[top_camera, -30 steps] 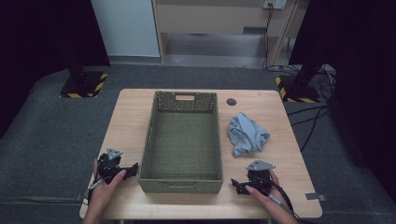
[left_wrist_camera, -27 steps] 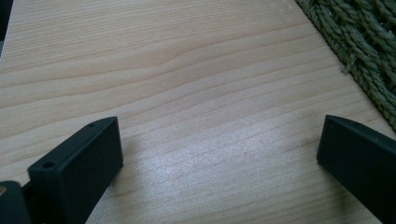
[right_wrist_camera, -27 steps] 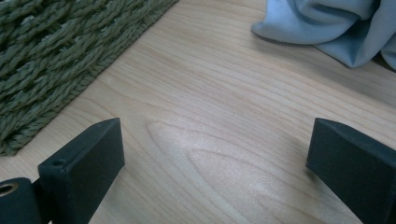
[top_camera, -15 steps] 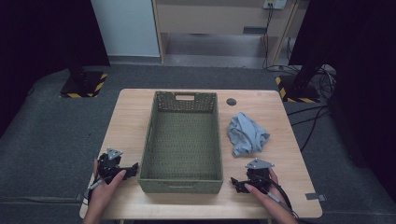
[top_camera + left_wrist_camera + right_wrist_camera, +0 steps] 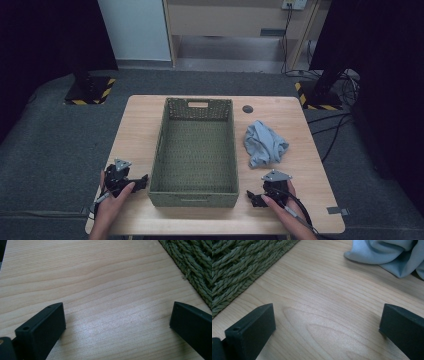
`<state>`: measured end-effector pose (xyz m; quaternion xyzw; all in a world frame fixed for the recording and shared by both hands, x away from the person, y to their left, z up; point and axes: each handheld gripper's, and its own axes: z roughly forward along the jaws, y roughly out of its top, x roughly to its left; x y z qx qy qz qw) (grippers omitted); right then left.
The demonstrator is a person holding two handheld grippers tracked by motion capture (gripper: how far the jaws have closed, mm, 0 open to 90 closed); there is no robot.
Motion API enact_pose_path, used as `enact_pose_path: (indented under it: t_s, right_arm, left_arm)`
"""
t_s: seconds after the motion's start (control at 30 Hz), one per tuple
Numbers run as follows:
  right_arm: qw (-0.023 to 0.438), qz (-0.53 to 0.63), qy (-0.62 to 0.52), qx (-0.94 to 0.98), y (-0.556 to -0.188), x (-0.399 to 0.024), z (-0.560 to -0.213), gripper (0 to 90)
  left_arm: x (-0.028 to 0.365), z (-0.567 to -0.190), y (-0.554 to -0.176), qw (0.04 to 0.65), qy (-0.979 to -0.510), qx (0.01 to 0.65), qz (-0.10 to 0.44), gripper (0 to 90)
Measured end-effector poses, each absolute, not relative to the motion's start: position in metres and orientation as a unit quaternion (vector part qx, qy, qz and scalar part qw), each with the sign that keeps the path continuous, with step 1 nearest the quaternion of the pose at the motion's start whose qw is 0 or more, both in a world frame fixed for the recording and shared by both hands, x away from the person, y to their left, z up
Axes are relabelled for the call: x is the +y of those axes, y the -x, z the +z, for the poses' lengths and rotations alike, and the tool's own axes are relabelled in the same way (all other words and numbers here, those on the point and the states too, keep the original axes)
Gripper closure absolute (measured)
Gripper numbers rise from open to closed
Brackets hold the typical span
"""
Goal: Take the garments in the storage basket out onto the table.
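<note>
I rest both grippers low on the table (image 5: 140, 120), jaws apart and empty, the right gripper (image 5: 327, 335) having just been opening toward the crumpled blue cloth (image 5: 265, 144) lying just ahead of it, the left gripper (image 5: 117, 335) parked beside the woven basket (image 5: 195, 192).

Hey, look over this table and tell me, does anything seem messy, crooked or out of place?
Only the cloth: a pale blue piece lying crumpled in a heap on the table, to the right of the woven basket rather than folded or inside it. The basket sits square and looks undamaged. Nothing is spilled.
</note>
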<state>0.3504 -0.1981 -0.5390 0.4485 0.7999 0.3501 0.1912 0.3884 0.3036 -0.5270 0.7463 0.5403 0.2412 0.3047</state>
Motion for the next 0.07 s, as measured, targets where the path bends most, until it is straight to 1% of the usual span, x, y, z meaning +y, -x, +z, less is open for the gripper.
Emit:
enact_pose_path:
  t_s: [0.07]
  right_arm:
    - [0.191,0.350,-0.449,0.800,-0.3509,-0.1981,-0.5390,0.4]
  left_arm:
    - [0.3035,-0.5270,-0.3884,0.305,-0.746,0.540,0.241,0.0]
